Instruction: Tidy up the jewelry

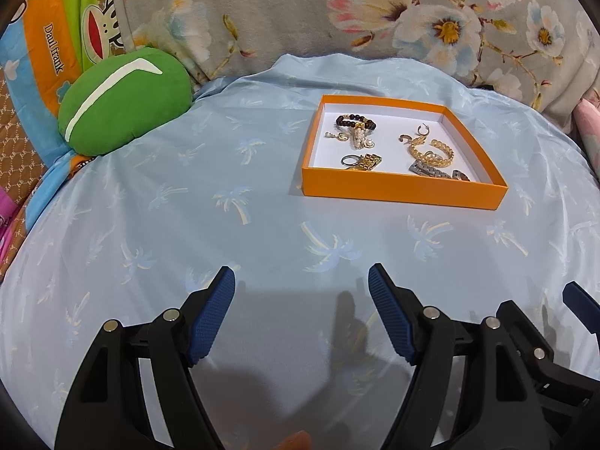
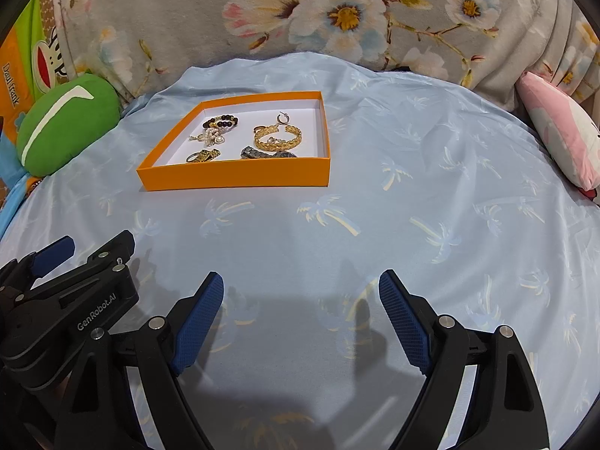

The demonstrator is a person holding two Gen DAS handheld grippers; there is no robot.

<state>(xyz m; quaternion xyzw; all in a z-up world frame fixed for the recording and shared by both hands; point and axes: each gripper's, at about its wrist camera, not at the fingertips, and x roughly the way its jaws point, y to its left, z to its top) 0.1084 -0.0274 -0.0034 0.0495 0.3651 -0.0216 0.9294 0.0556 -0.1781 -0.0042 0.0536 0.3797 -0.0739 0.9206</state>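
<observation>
An orange tray (image 1: pixel 401 189) (image 2: pixel 232 178) with a white floor sits on the light blue palm-print cloth. It holds a dark bead bracelet (image 1: pixel 355 120) (image 2: pixel 221 121), pearl pieces (image 1: pixel 356 139) (image 2: pixel 210 136), a gold woven bangle (image 1: pixel 431 153) (image 2: pixel 278 138), a hoop earring (image 1: pixel 423 129) (image 2: pixel 282 118), a ring with a gold piece (image 1: pixel 362 161) (image 2: pixel 202 156) and a grey metal band (image 1: pixel 437 171) (image 2: pixel 268 154). My left gripper (image 1: pixel 302 281) is open and empty, well short of the tray. My right gripper (image 2: pixel 301 285) is open and empty, beside the left one.
A green cushion (image 1: pixel 123 99) (image 2: pixel 63 127) lies at the left. A floral blanket (image 1: pixel 337 11) (image 2: pixel 337 11) rises behind the cloth. A pink plush pillow (image 2: pixel 562 131) lies at the right. A printed orange and blue fabric (image 1: pixel 41 56) is at the far left.
</observation>
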